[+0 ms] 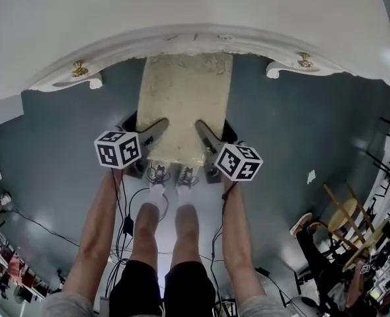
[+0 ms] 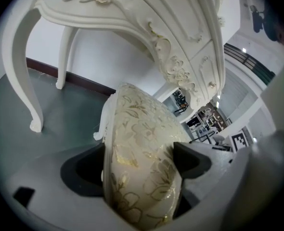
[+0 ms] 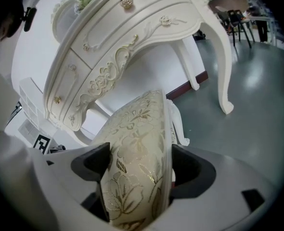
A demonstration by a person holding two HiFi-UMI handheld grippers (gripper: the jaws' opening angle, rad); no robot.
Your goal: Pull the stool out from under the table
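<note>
The stool [image 1: 184, 104] has a cream seat cushion with gold flower print; its far end reaches under the white table [image 1: 195, 18]. My left gripper [image 1: 150, 137] is shut on the stool's near left corner, and my right gripper [image 1: 211, 139] is shut on the near right corner. In the left gripper view the cushion [image 2: 142, 162] fills the gap between the dark jaw pads. The right gripper view shows the cushion's edge [image 3: 137, 172] pinched the same way. The stool's white legs are mostly hidden.
The table's carved apron with brass knobs [image 1: 80, 68] curves over the stool, and its white curved legs [image 2: 22, 71] stand on the grey-green floor [image 1: 63, 144]. My feet [image 1: 172, 174] are just behind the stool. Cables trail on the floor; a wooden stool [image 1: 346, 223] stands at the right.
</note>
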